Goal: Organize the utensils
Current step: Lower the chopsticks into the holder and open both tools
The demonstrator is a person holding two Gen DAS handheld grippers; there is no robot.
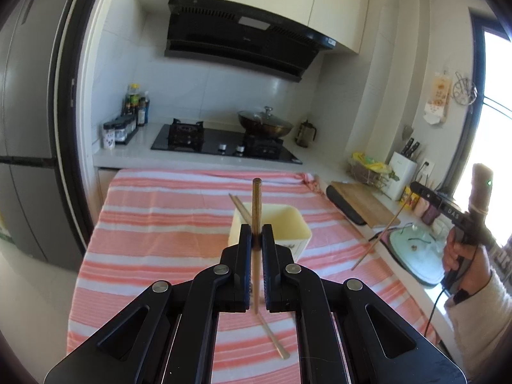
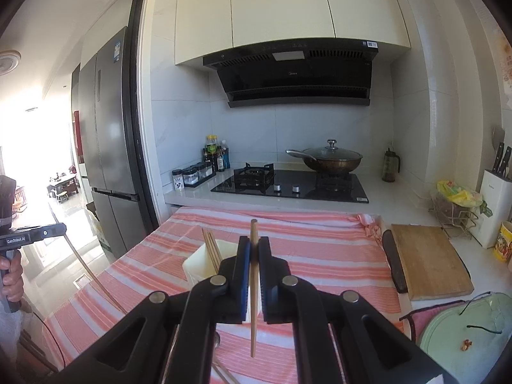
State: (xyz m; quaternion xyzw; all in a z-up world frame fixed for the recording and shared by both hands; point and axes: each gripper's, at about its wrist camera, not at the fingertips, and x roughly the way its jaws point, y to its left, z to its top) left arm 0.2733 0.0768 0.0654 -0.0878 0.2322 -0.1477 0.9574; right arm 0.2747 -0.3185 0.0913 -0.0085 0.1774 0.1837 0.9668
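My left gripper (image 1: 257, 233) is shut on a dark wooden chopstick (image 1: 256, 198), which stands almost upright above the striped cloth (image 1: 160, 217). Just behind it is a cream utensil box (image 1: 281, 224) with chopsticks (image 1: 239, 206) leaning in it. One more chopstick (image 1: 275, 339) lies on the cloth below. My right gripper (image 2: 254, 246) is shut on a lighter chopstick (image 2: 253, 320), also near upright, in front of the same box (image 2: 196, 265). Each view shows the other gripper at its edge: the right gripper (image 1: 416, 188) and the left gripper (image 2: 62, 228), each in a hand and holding its stick slanted.
A gas hob (image 2: 288, 185) with a lidded wok (image 2: 332, 160) is on the counter behind the cloth. A wooden cutting board (image 2: 428, 262), a knife block (image 2: 494, 211) and a pale green lid (image 2: 473, 329) lie to the right. A fridge (image 2: 108, 134) and doorway stand at the left.
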